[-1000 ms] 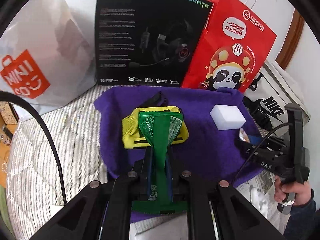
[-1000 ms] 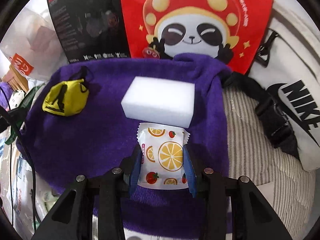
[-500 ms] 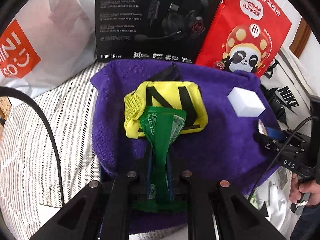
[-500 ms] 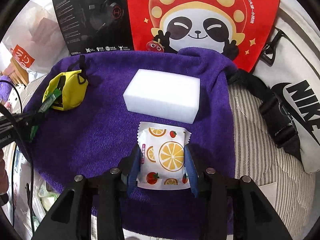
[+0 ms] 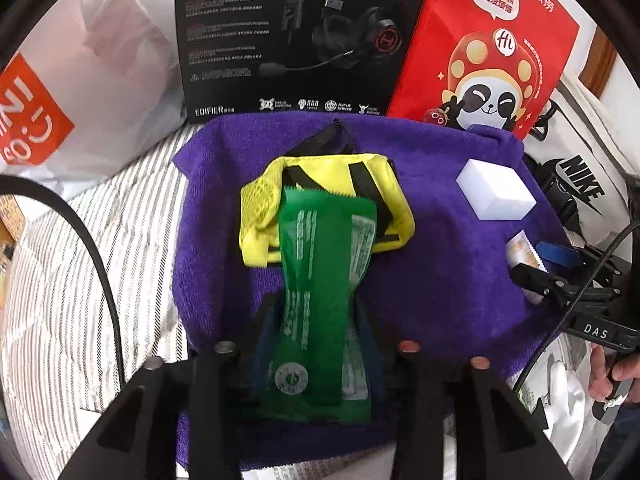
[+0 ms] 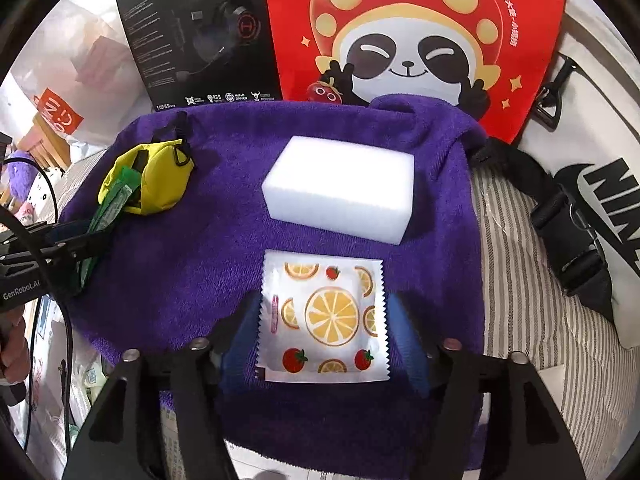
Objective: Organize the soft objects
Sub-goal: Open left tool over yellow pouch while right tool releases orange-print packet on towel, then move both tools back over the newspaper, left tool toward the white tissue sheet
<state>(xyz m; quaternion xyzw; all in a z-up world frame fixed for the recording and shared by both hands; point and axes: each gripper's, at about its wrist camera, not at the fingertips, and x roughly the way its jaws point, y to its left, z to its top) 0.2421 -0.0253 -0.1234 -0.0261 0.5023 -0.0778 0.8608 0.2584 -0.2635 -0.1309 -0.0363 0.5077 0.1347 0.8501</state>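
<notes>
A purple towel (image 5: 440, 264) lies spread on a striped mattress. My left gripper (image 5: 316, 320) is shut on a green packet (image 5: 320, 280) whose far end rests over a yellow pouch (image 5: 332, 172) on the towel. My right gripper (image 6: 324, 332) is shut on a white packet with orange-slice print (image 6: 324, 316), just above the towel (image 6: 180, 248) and right in front of a white foam block (image 6: 340, 188). The right gripper (image 5: 536, 264) also shows at the right edge of the left wrist view, next to the foam block (image 5: 496, 188). The yellow pouch (image 6: 152, 176) and green packet (image 6: 116, 200) show left in the right wrist view.
A black headset box (image 5: 288, 40) and a red panda bag (image 5: 492, 48) stand behind the towel. A white Miniso bag (image 5: 60, 92) is at the left, a white Nike bag (image 6: 592, 168) with black straps at the right. The striped mattress (image 5: 80, 300) extends left.
My left gripper has moved forward with the green packet, so its tip now lies over the yellow pouch. My right gripper has edged closer to the foam block, still holding its packet.
</notes>
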